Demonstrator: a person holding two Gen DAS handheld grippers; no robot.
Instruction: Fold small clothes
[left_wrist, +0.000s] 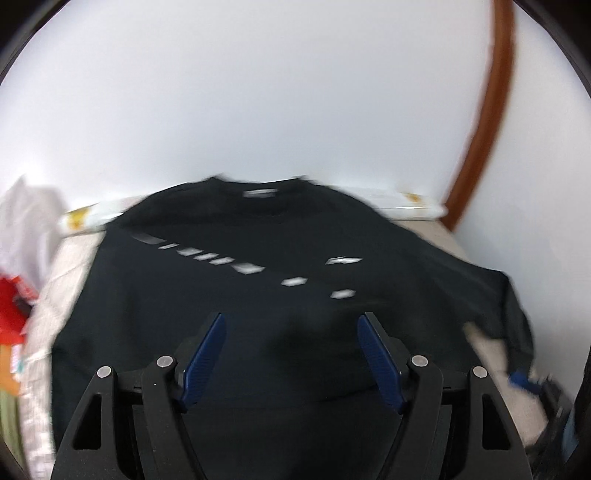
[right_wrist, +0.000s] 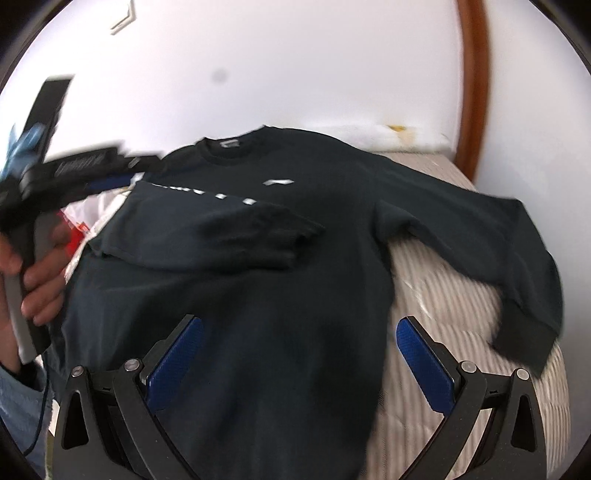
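Both claws gape empty: black sweatshirt (right_wrist: 258, 295) spreads on the bed (right_wrist: 461, 295) beneath right claw (right_wrist: 299, 365) and ahead of left claw (left_wrist: 291, 354).

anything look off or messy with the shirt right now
Nothing looks damaged. The dark sweatshirt is lopsided: one sleeve is folded across the chest, while the other sleeve is spread out over the striped bedding, its cuff near the edge. Both grippers are open and empty.

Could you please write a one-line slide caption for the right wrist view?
Right gripper open above black sweatshirt, one sleeve folded in.
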